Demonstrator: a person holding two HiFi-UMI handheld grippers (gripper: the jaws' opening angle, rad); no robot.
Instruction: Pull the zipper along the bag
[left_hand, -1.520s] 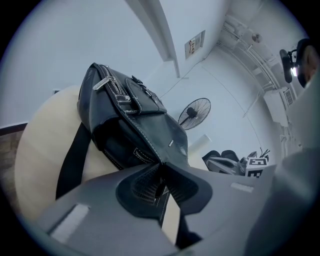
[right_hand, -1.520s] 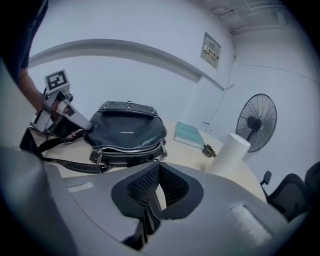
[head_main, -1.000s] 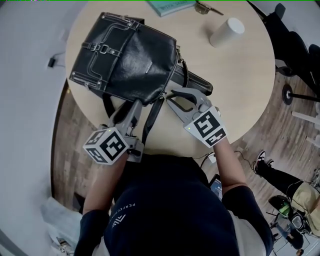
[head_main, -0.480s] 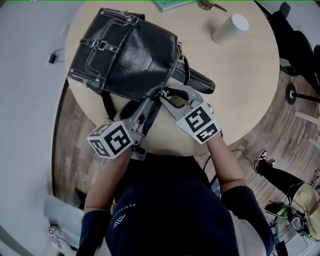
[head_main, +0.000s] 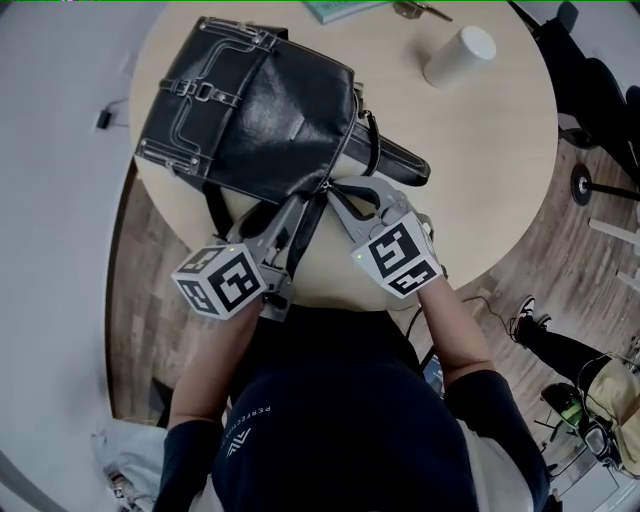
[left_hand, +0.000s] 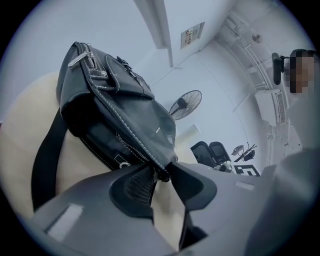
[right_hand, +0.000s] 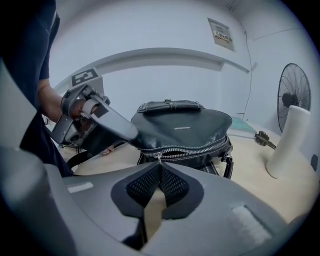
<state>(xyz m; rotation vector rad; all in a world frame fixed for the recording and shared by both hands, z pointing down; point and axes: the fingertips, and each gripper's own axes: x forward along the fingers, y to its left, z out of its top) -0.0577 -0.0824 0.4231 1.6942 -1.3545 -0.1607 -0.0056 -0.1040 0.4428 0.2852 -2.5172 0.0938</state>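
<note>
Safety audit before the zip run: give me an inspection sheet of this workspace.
Surface: round pale table, wood floor below.
Job's things: black bag lying on the table; zipper pull at its near end.
Clutter: white cup, teal book, keys at the far edge.
Grippers: left gripper, fingers just closed on the bag's corner; right gripper, fingers just closed on the zipper pull.
Cables: nothing seen on the table.
Surroundings: standing fan, dark office chairs.

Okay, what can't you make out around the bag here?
Teal book: head view, cut off by the top edge.
Wall sign print: right gripper view, too small to read.
Zipper far end: right gripper view, curves round the side of the bag.
</note>
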